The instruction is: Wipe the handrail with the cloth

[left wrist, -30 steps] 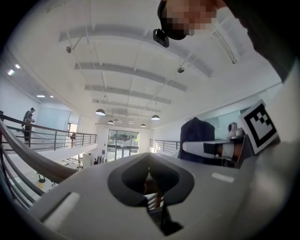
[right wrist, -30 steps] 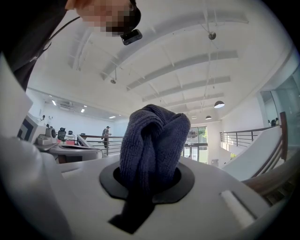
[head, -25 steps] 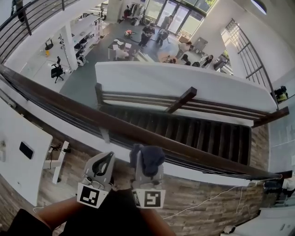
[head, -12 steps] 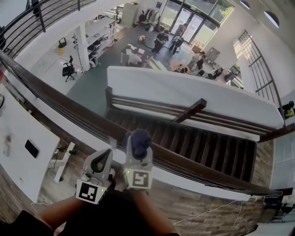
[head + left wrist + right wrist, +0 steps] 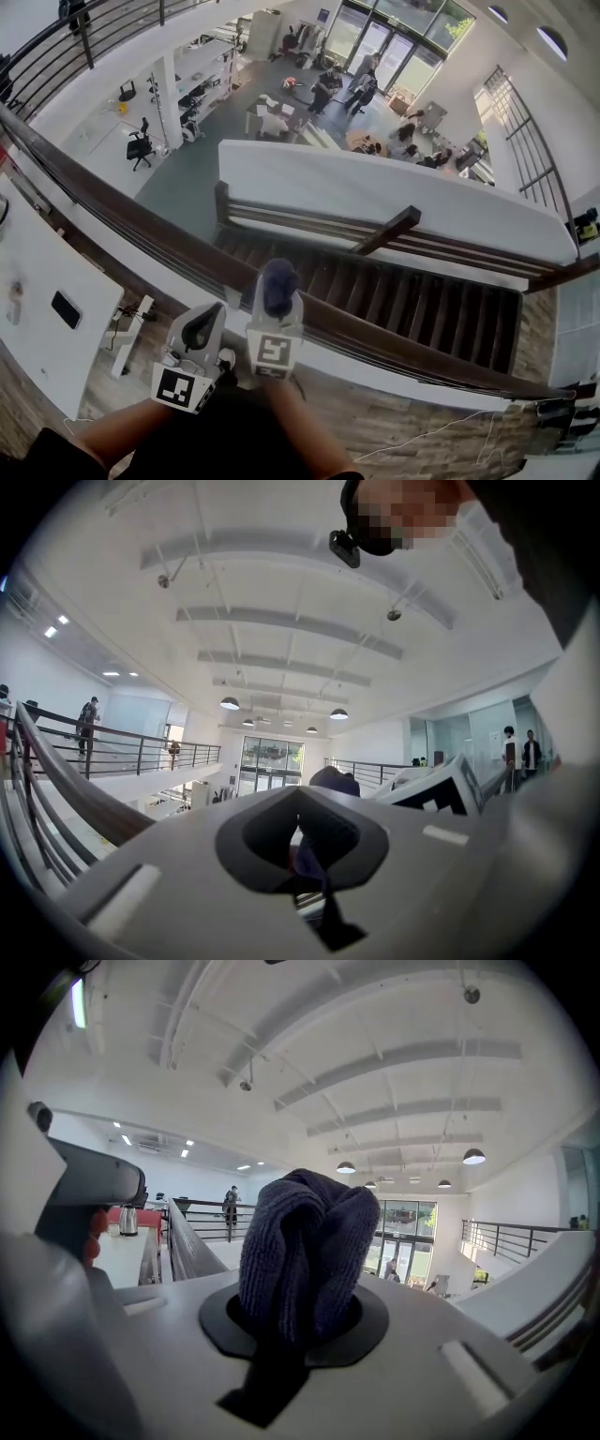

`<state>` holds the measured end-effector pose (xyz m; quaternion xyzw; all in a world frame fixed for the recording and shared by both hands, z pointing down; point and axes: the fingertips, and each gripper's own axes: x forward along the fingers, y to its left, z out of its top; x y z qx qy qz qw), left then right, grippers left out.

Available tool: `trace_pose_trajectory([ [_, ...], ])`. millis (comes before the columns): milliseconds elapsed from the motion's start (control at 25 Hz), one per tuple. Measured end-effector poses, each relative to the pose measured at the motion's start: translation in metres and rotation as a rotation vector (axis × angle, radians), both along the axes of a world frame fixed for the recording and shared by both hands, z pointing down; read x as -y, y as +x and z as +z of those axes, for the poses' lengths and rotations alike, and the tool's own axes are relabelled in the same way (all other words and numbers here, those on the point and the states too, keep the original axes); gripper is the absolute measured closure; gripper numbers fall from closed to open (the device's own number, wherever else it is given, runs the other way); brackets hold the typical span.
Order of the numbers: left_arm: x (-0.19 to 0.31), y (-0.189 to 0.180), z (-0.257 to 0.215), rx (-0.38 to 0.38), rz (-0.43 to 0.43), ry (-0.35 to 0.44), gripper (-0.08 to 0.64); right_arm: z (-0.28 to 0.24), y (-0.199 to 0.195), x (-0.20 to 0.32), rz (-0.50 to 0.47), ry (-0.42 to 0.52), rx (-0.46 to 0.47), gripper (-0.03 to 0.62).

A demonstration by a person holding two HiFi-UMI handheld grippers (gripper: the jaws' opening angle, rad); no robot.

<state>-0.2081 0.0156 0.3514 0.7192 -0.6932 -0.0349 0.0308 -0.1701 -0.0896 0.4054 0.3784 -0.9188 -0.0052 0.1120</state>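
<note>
The dark brown handrail [image 5: 141,230] runs across the head view from upper left to lower right. A bunched dark blue cloth [image 5: 277,284] lies over the rail, with my right gripper [image 5: 275,307] shut on it. In the right gripper view the cloth [image 5: 305,1241] sticks up from between the jaws of that gripper [image 5: 292,1330], and the handrail [image 5: 192,1246] leads away on the left. My left gripper [image 5: 208,325] hangs just left of the right one, on the near side of the rail, shut with nothing in it. In its own view my left gripper [image 5: 302,855] points up past the handrail [image 5: 75,794].
Beyond the rail is a drop to a staircase [image 5: 412,286] and a lower floor with people [image 5: 328,84] and desks. A white counter [image 5: 47,272] with a phone [image 5: 66,309] stands at left. A kettle [image 5: 127,1222] sits on that counter.
My right gripper has carried the cloth forward from the near side onto the handrail and slightly left. The left gripper has stayed beside it. The head view has shifted.
</note>
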Motion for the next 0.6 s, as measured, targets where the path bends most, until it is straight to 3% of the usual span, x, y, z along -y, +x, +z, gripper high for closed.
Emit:
trace_pose_trajectory([
  [280, 0.002, 0.001, 0.004, 0.021, 0.029, -0.017, 0.560, 0.000, 0.012, 0.003, 0.063, 0.041, -0.071, 0.526],
  [600, 0.002, 0.012, 0.005, 0.010, 0.045, -0.016, 0.560, -0.001, 0.042, 0.012, 0.115, 0.064, -0.069, 0.526],
])
